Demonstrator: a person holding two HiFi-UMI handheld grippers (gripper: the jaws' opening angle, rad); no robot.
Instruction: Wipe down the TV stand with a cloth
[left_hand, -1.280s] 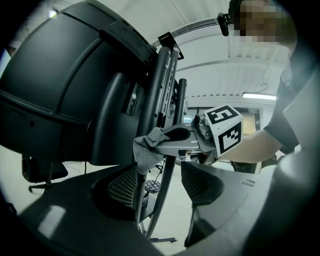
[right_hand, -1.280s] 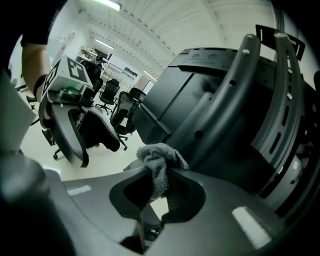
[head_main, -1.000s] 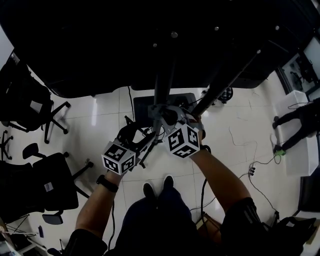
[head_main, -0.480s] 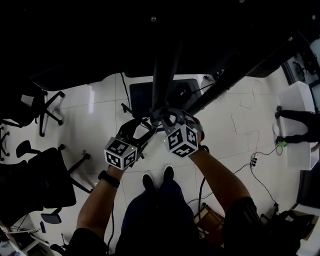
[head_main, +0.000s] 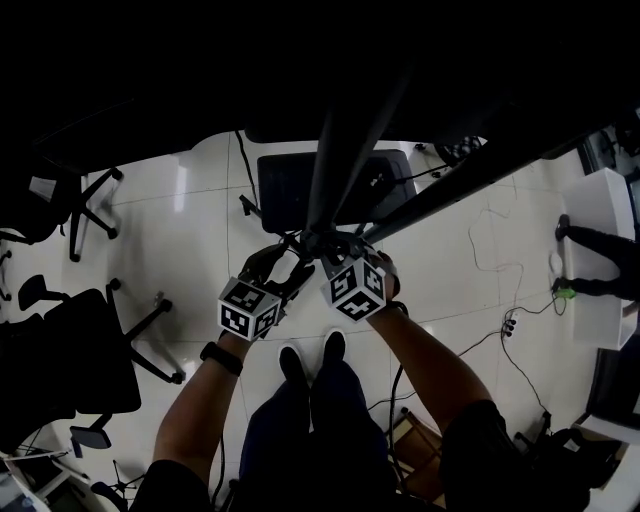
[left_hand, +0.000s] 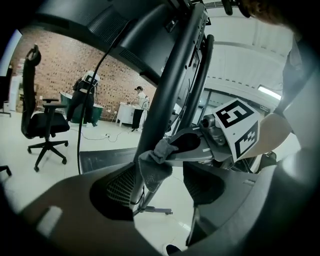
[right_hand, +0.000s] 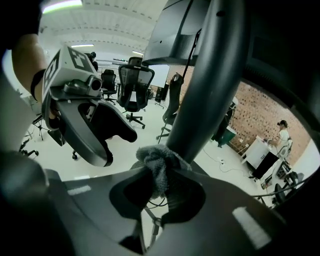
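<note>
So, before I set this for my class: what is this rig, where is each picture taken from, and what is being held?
There is no robot here. A person holds a two-jaw gripper in each hand, and the patterned cubes are part of the grippers. The head view looks down from the person's head at the arms, the shoes and the floor. The other two views come from a camera riding on each gripper and looking along its jaws. The right gripper is shut on a grey cloth, held against the TV stand's dark pole. The left gripper is open and holds nothing, close beside the pole. Office chairs stand on the floor.
</note>
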